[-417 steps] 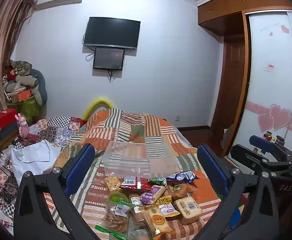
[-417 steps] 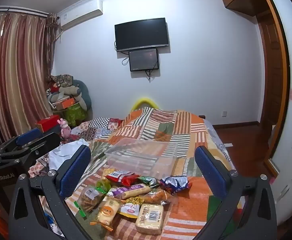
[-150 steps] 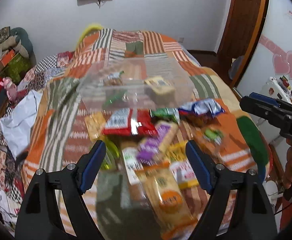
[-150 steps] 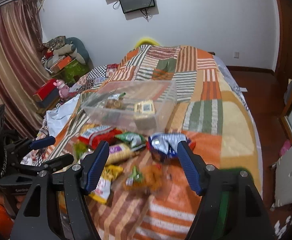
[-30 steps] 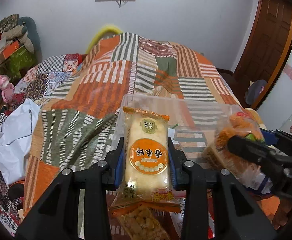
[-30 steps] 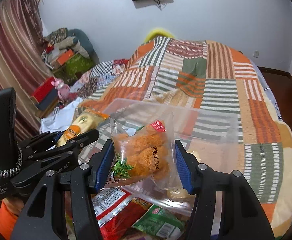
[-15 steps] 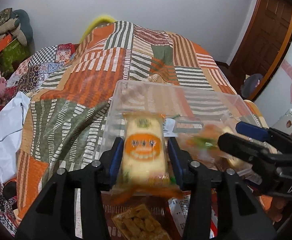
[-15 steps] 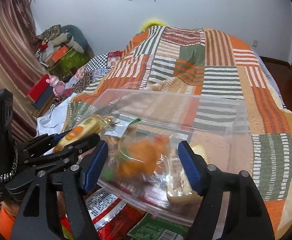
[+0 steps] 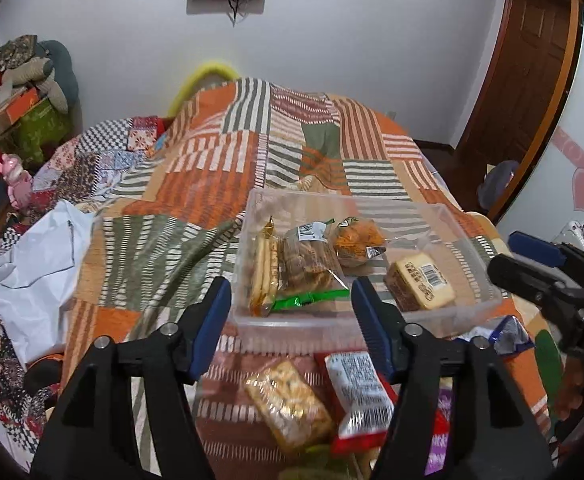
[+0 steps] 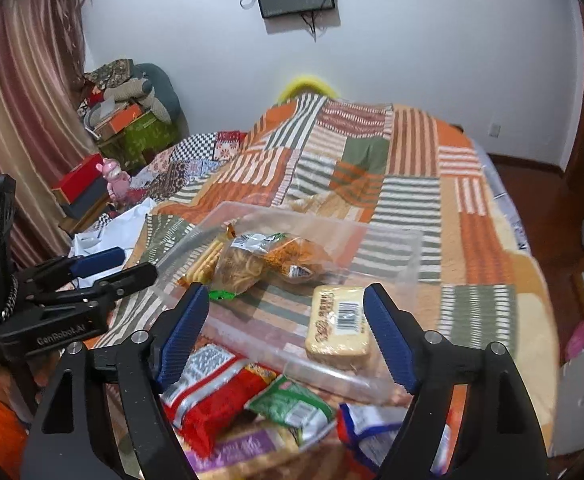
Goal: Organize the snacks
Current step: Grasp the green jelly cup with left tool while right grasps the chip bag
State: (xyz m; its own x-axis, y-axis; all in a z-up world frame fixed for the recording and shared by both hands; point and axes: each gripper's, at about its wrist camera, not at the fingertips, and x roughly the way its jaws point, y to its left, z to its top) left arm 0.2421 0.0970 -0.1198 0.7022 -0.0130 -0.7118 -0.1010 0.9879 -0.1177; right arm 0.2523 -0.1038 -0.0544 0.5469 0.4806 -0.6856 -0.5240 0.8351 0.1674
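The clear box sits on the bed, just past the tips of both grippers. Four snacks lie in it: a long orange pack at the far left, a bag of cookies next to it, an orange crunchy bag behind that, and a square cake off to the right.

More snacks lie loose on the bed, under and just below the grippers: a cracker pack, a red pack, a green pack and a blue and white bag.

What could go wrong? The loose packs are piled close and some lean on each other. A gripper that comes down on one could pinch two at once, or push a slippery pack away. The box is light and the bed is soft, so a bump on its front wall could tip it or slide it. The two grippers are also close, so they could knock each other.

The left gripper has just been opening. Its jaws are about half open, with nothing between them and nothing touched. The right gripper has just been opening too. Its jaws are a bit wider, and they are empty as well.
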